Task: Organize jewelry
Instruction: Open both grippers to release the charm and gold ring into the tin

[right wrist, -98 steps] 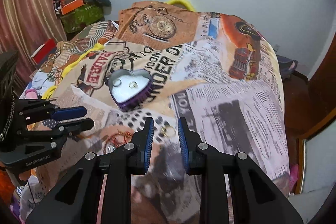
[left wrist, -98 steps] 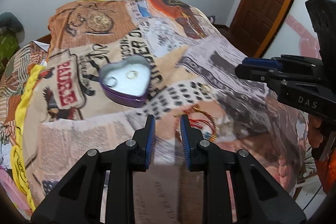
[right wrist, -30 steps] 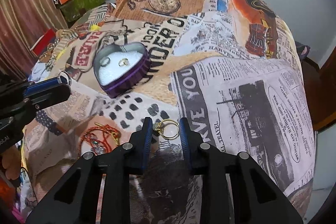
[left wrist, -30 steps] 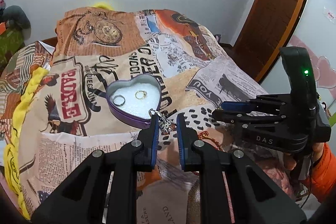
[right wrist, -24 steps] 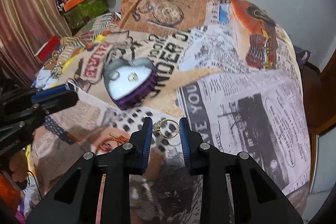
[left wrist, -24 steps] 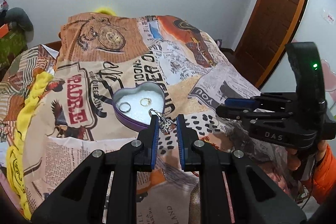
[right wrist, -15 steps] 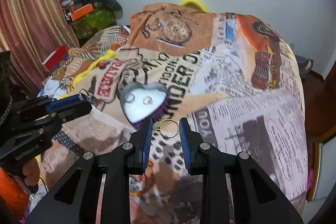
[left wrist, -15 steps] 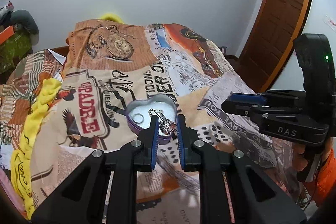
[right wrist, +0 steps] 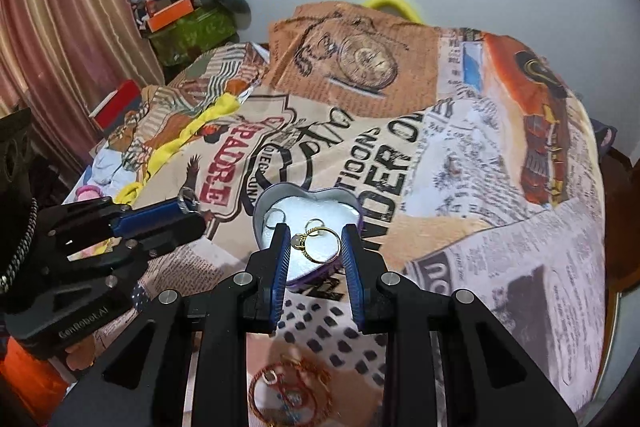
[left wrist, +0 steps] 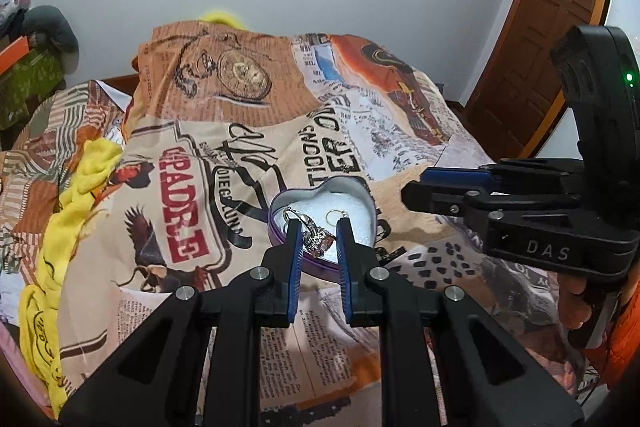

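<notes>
Purple-sided and heart-shaped, the tin (left wrist: 322, 223) sits open on the printed bedspread (left wrist: 224, 163), its white padded floor ready to take jewelry, and I have both tools lined up with it for that reason. My left gripper (left wrist: 318, 233) has its blue pads (left wrist: 295, 247) drawn in narrow on a silver stone-set ring (left wrist: 316, 237), carried over the tin's near rim. My right gripper (right wrist: 314, 241) is pinched just as narrowly on a thin gold ring (right wrist: 320, 245), a small stone at its left side, which spans the gap from pad to pad in front of the tin (right wrist: 306, 211). 2 rings already lie inside: a silver ring (right wrist: 275, 217) at the left lobe and a small gold ring (right wrist: 314, 225) near the middle. Red and gold bangles (right wrist: 290, 393) wait on the cloth near the bottom of the right view, blurred. I judge both held rings are bound for the tin; the grips look light, on thin metal, so a slip before release is the risk.
</notes>
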Demonstrator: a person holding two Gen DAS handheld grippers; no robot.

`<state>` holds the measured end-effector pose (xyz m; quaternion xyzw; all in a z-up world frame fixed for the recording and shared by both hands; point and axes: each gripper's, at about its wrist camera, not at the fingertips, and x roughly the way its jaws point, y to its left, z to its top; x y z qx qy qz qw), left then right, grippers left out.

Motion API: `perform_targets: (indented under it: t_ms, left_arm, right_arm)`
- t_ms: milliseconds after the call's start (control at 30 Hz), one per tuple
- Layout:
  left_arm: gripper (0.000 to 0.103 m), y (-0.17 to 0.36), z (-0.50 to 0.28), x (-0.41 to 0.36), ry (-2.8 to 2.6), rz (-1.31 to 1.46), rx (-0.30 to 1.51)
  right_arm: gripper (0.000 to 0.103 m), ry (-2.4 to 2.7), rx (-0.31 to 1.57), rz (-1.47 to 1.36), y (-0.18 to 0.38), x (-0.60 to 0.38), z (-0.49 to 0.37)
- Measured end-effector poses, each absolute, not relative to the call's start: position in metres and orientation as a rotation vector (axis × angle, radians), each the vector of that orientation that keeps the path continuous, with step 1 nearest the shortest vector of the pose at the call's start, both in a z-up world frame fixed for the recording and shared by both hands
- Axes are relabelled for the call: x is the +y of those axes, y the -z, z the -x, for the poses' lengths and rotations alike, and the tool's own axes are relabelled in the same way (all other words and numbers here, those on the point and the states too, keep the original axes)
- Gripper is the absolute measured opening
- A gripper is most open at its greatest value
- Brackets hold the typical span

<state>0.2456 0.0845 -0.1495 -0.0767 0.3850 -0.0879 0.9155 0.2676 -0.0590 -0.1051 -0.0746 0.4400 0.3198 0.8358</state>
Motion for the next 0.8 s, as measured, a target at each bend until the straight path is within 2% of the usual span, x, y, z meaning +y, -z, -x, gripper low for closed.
perform_targets:
  t_ms: [533, 800]
  left_arm:
    - [0.015, 0.183, -0.273, 0.084, 0.232, 0.174, 0.86]
    - [0.015, 0.186, -0.278, 0.076, 0.249, 0.157, 0.871]
  right_arm:
    - [0.024, -0.727, 1.131, 0.12, 0.15, -0.037, -0.298]
    - [0.024, -0.725, 1.13, 0.117, 0.145, -0.038, -0.299]
